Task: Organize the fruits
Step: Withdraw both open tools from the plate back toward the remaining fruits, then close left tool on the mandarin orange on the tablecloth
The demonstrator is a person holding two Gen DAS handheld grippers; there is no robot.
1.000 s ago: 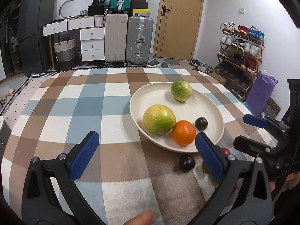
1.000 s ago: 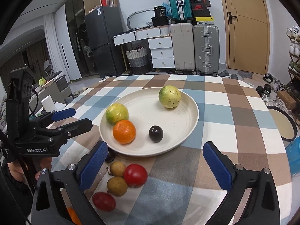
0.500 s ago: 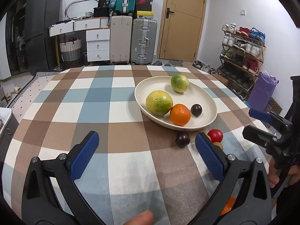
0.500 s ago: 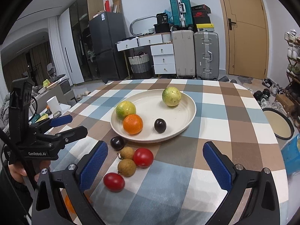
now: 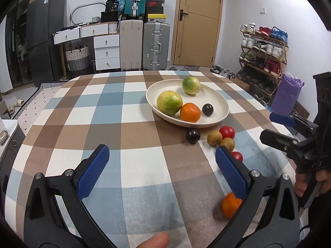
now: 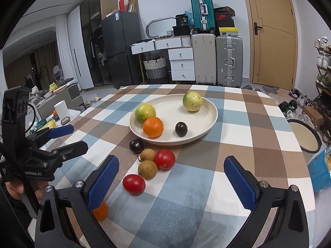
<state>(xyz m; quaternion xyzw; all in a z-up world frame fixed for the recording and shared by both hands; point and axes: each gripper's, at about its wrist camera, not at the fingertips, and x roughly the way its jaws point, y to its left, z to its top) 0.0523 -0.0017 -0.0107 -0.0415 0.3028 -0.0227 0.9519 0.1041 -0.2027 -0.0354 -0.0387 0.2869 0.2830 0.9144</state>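
while both tongs hang spread and empty above the checked tablecloth [image 5: 128, 111], the sorting looks to be between picks; the left gripper [image 5: 161, 171] fills the bottom of its frame, the right gripper [image 6: 171, 177] the bottom of its own; the cream plate [image 6: 209, 111], at frame centre, already holds two green-yellow citrus, an orange [image 6: 153, 127] and a dark plum [image 6: 181, 129]; just below its near rim lie a second dark plum [image 6: 136, 145], two brown longans [image 6: 147, 169], two red tomatoes [image 6: 164, 159] and, low left behind a pad, a small orange [image 6: 100, 210]; the next move likely calls for lowering one gripper over a loose fruit, closing gently as round fruit may roll.
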